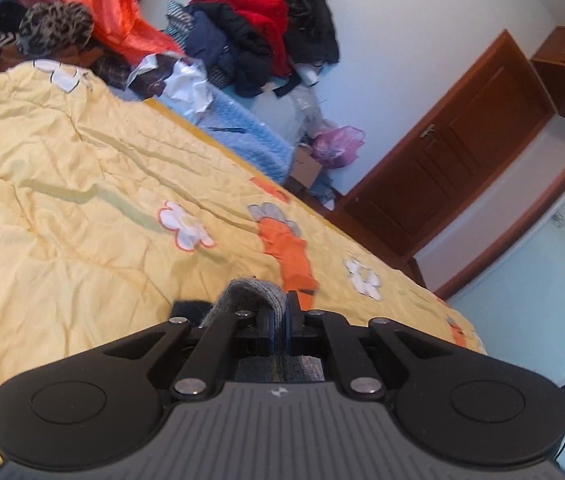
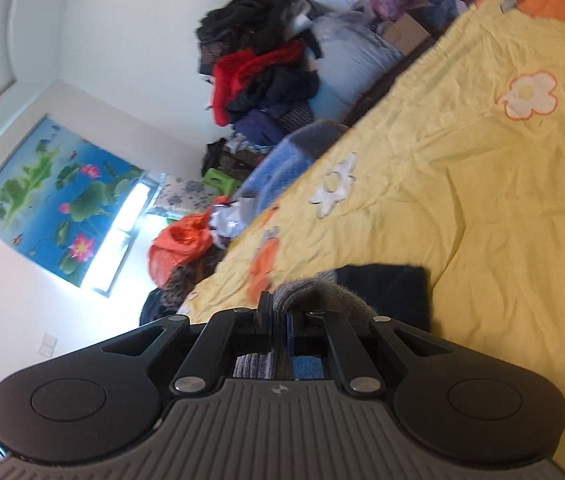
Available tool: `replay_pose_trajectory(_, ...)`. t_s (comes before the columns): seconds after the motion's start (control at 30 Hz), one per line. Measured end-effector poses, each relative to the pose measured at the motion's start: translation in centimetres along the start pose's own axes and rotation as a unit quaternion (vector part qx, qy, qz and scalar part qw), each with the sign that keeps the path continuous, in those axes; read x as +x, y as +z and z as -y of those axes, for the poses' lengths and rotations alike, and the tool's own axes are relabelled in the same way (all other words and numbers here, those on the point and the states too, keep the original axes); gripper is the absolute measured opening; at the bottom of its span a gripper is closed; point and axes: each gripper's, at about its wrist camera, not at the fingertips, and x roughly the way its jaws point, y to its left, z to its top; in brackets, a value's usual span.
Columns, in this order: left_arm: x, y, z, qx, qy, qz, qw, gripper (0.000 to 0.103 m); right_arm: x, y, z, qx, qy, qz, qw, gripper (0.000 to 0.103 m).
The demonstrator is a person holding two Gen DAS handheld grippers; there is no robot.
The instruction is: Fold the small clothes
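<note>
Yellow bedspread [image 1: 82,160] under both claws [image 1: 280,312] [image 2: 278,312], each clamping grey knit [image 1: 250,292].

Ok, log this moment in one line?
left tool: shut on grey knit garment | right tool: shut on same garment | held above yellow bedspread

Each matte black hand-held gripper, left [image 1: 280,312] and right [image 2: 278,312], has a ribbed grey plastic housing with a small white logo, round side lobes, silver pivot screws and blue-edged finger pads [image 2: 290,326].
</note>
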Motion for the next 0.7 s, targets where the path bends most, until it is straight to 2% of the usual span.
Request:
replay_pose_trajectory(0.23, 5.5, 0.5, -3.5, -0.032, 0.043, -0.009, 0.9985, 0.005, 6.8, 1.3, 4.4, 0.025, -0.045, -0.028, 0.998, 0.016)
replay_pose_trajectory(0.3, 6.6, 0.7, -3.9, -0.039, 0.05, -0.017, 0.9979, 0.006, 7.7, 1.3, 5.3, 0.047, -0.053, -0.025, 0.997, 0.022)
replay_pose_trajectory(0.33, 6.9, 1.0, -4.0, -0.047, 0.046, -0.025, 0.9975, 0.008, 8.0, 1.3, 5.7, 0.061, -0.059, -0.02, 0.996, 0.036)
replay_pose_trajectory(0.37, 7.0, 1.3, -4.0, -0.058, 0.037, -0.035, 0.997, 0.009, 8.1, 1.5, 6.1, 0.079, -0.063, -0.015, 0.995, 0.058)
replay_pose_trajectory(0.4, 6.6, 1.5, -4.0, -0.072, 0.027, -0.04, 0.9963, 0.009, 7.8, 1.5, 6.3, 0.095, -0.055, -0.005, 0.994, 0.064)
replay_pose_trajectory(0.43, 5.9, 1.7, -3.9, -0.081, 0.015, -0.037, 0.9959, 0.013, 7.2, 1.4, 6.1, 0.105, -0.043, 0.008, 0.993, 0.076)
replay_pose_trajectory(0.5, 3.6, 1.7, -3.4, -0.084, 0.007, -0.016, 0.9963, 0.029, 5.5, 1.1, 4.8, 0.092, -0.037, 0.031, 0.995, 0.078)
replay_pose_trajectory(0.53, 2.1, 1.4, -3.1, -0.081, 0.019, 0.0, 0.9966, 0.045, 4.6, 0.8, 4.0, 0.077, -0.035, 0.032, 0.996, 0.078)
replay_pose_trajectory(0.57, 0.4, 0.9, -2.8, -0.075, 0.035, 0.019, 0.9964, 0.066, 3.4, 0.3, 3.1, 0.062, -0.035, 0.03, 0.997, 0.078)
replay_pose_trajectory(0.6, -1.4, 0.1, -2.4, -0.067, 0.053, 0.038, 0.9956, 0.075, 2.2, -0.4, 2.4, 0.048, -0.037, 0.032, 0.998, 0.078)
replay_pose_trajectory(0.63, -3.2, -1.1, -2.2, -0.062, 0.072, 0.055, 0.994, 0.081, 0.8, -1.3, 1.8, 0.036, -0.036, 0.034, 0.998, 0.078)
replay_pose_trajectory(0.7, -6.2, -3.9, -2.2, -0.066, 0.077, 0.068, 0.9925, 0.081, -2.3, -3.7, 1.1, 0.02, -0.037, 0.032, 0.999, 0.078)
